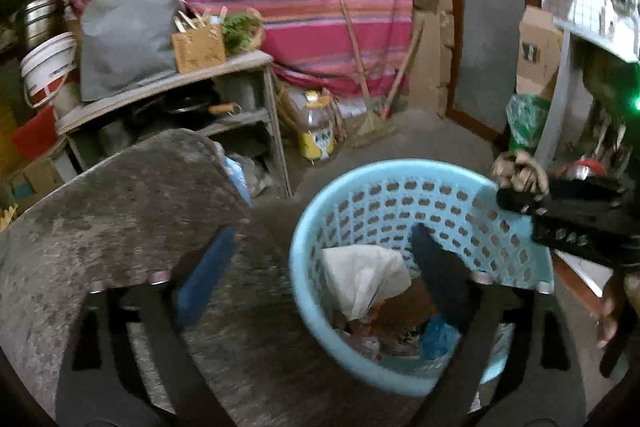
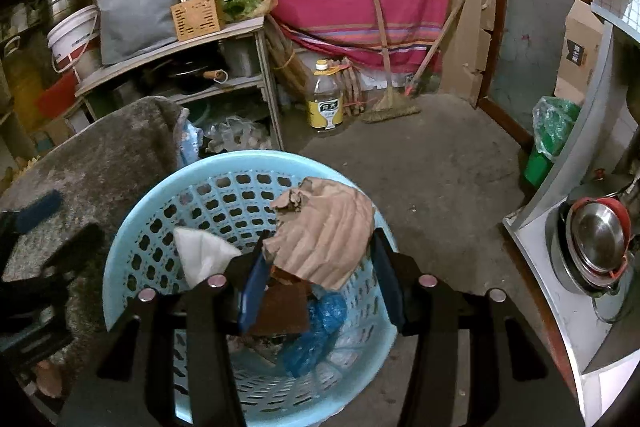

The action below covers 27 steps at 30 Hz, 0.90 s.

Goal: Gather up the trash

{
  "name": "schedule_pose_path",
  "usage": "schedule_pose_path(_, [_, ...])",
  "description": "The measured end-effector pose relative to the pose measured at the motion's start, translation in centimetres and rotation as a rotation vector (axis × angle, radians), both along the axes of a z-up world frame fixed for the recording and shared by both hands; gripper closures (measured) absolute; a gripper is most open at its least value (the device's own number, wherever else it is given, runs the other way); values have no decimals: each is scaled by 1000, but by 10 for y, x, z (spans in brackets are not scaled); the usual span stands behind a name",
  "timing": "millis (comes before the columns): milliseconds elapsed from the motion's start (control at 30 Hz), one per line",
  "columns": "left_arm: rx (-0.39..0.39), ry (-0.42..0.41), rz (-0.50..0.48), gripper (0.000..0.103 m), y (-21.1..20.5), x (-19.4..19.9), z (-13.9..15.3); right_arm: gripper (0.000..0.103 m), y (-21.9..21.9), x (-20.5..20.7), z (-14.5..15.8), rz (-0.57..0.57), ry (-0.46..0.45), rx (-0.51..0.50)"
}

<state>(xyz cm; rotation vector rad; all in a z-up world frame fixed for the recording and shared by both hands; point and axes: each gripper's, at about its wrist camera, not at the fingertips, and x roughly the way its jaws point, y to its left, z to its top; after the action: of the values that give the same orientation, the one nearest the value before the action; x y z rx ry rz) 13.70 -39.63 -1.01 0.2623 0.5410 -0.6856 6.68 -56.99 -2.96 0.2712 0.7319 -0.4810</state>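
A light blue perforated basket (image 2: 132,259) stands on the floor and holds white paper (image 2: 200,255), a brown piece and blue plastic (image 2: 316,331). My right gripper (image 2: 320,263) is shut on a crumpled brown paper (image 2: 328,235) and holds it over the basket. In the left wrist view the basket (image 1: 400,203) sits at lower right, and the right gripper (image 1: 516,191) with the brown paper (image 1: 518,169) is above its far rim. My left gripper (image 1: 324,259) is open and empty, between a grey stone slab (image 1: 120,203) and the basket.
A wooden shelf (image 2: 172,47) with a grey bag, a box and greens stands at the back left. An oil bottle (image 2: 325,99) and a broom (image 2: 390,103) lean by the striped cloth. A green bag (image 2: 554,131) and metal bowls (image 2: 596,243) are at right.
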Motion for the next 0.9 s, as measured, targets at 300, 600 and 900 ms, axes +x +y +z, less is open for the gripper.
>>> schedule_pose_path(300, [-29, -46, 90, 5, 63, -12, 14, 37, 21, 18, -5, 5, 3, -25])
schedule_pose_path(600, [-67, -65, 211, 5, 139, -22, 22, 8, 49, 17, 5, 4, -36, -57])
schedule_pose_path(900, [-81, -102, 297, 5, 223, -60, 33, 4, 125, -18, 36, 84, -143, -132])
